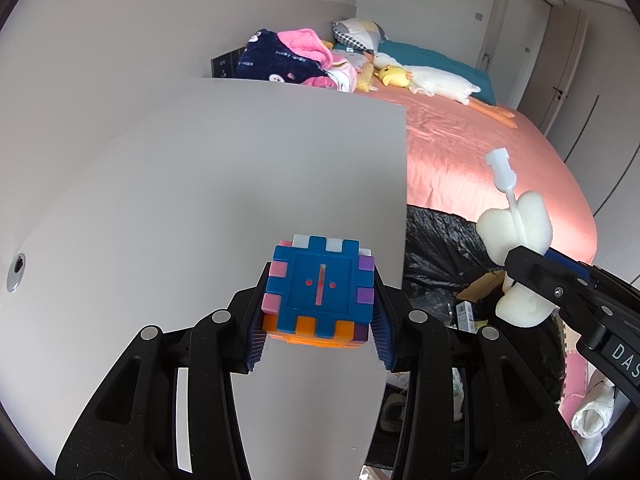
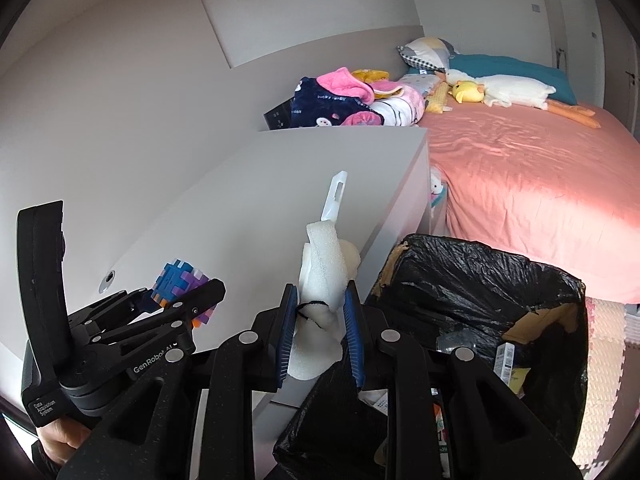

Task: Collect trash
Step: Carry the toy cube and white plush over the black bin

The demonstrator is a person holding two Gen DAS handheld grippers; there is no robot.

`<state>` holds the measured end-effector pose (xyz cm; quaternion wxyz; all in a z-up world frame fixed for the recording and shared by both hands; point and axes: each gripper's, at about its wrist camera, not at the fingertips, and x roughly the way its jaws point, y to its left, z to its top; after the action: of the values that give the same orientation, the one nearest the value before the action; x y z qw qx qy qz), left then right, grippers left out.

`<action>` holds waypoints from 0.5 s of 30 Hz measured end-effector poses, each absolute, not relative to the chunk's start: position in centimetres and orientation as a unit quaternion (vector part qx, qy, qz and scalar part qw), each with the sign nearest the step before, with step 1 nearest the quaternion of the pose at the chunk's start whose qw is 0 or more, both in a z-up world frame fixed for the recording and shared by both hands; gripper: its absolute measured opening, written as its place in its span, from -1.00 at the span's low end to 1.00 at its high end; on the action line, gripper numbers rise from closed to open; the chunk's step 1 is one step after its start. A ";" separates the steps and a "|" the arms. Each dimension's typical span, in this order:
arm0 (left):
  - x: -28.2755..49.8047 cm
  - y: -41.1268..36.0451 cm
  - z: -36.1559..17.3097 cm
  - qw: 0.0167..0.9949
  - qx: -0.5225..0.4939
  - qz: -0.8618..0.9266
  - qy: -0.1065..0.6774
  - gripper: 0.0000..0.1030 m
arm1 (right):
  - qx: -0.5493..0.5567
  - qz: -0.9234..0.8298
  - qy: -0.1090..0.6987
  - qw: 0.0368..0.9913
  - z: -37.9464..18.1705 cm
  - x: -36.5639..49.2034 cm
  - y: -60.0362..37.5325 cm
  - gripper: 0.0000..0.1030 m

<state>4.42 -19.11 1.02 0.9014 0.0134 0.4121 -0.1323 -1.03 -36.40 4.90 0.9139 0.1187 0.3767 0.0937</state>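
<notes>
Trash bin (image 2: 480, 292), a black-lined box on the floor, stands just beside the white table (image 2: 304, 184), mouth open, so drops need only a short swing. Left gripper (image 1: 320, 320) has its fingers clenched on a multicoloured puzzle cube (image 1: 320, 292), held above the table near the bin. Right gripper (image 2: 320, 336) clamps a white foam piece (image 2: 324, 272) on a plastic stick, nearly over the bin's rim; release looks close.

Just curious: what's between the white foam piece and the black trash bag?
Nothing: in the right wrist view the foam piece hangs beside the bag's open rim.
</notes>
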 end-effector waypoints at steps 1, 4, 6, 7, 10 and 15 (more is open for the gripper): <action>4.3 -19.5 1.1 0.901 0.015 -0.136 0.411 -0.18 | 0.120 0.090 0.376 0.914 5.0 -1.2 -36.8 -0.51; 4.1 -20.8 1.3 0.900 0.020 -0.146 0.410 -0.17 | 0.124 0.081 0.373 0.916 5.1 -1.7 -38.0 -0.51; 3.9 -21.7 1.3 0.899 0.024 -0.153 0.409 -0.17 | 0.126 0.075 0.371 0.917 5.2 -2.0 -38.7 -0.51; 3.9 -22.0 1.3 0.898 0.025 -0.156 0.409 -0.17 | 0.127 0.073 0.371 0.917 5.2 -2.1 -39.0 -0.51; 3.7 -23.2 1.3 0.897 0.031 -0.166 0.409 -0.17 | 0.129 0.061 0.372 0.917 5.2 -2.6 -40.2 -0.51; 3.0 -25.0 1.3 0.893 0.037 -0.185 0.409 -0.17 | 0.133 0.038 0.372 0.918 5.1 -3.3 -41.9 -0.51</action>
<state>3.04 -24.97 1.27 0.8926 0.0372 0.4094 -0.1851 -3.30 -41.95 5.07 0.9178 0.1332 0.3722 0.0380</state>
